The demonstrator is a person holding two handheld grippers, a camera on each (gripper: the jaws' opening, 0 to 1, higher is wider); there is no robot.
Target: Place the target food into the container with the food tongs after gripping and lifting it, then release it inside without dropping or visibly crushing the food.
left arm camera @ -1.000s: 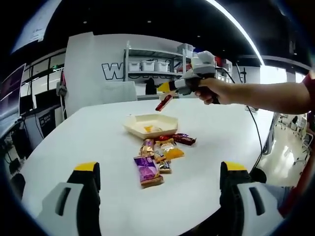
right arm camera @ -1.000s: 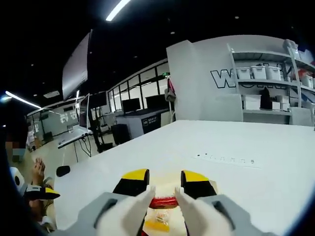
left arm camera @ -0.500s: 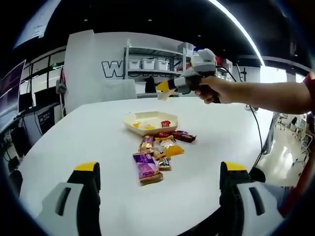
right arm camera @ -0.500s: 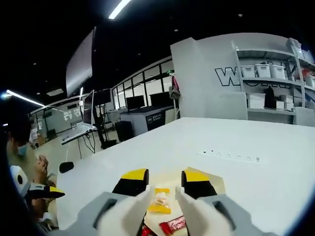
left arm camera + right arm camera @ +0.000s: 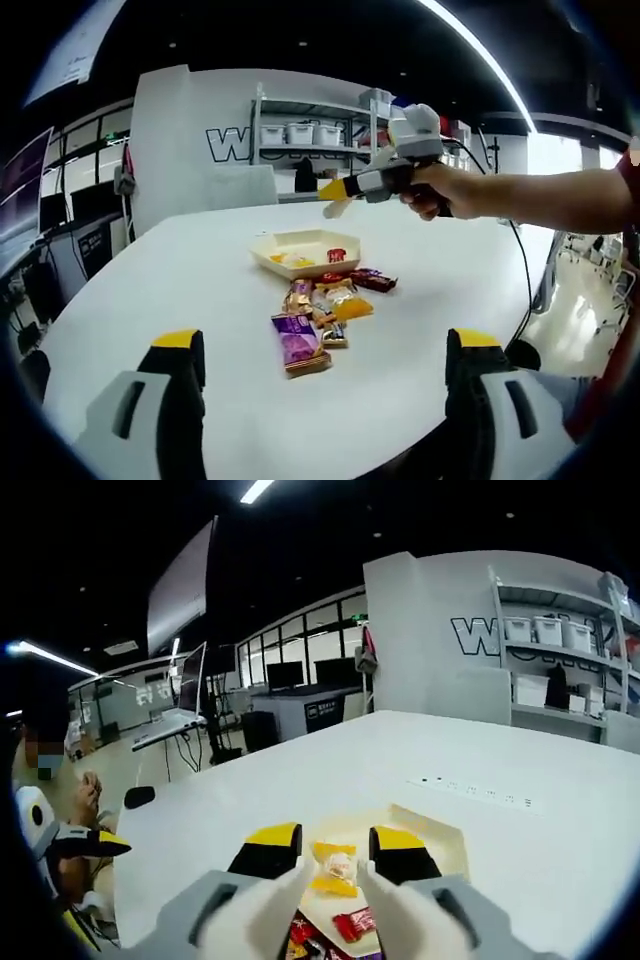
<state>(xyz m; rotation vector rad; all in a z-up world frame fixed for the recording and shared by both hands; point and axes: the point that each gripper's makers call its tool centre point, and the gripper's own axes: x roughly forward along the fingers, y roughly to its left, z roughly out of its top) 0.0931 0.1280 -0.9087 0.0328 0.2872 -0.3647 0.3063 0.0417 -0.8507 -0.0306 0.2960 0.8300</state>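
Red snack [image 5: 337, 255] dropped into container [image 5: 305, 262].

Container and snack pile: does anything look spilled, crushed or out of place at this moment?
Nothing stands out. The container sits flat on the white table with a red snack and a yellow snack lying inside it. The remaining wrapped snacks lie in a loose cluster beside it, none visibly torn. The right gripper hangs above the container, open and empty.

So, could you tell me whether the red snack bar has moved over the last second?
Yes. A second ago it hung in the right gripper above the tray; now the red snack bar lies inside the tray, beside the yellow packet.
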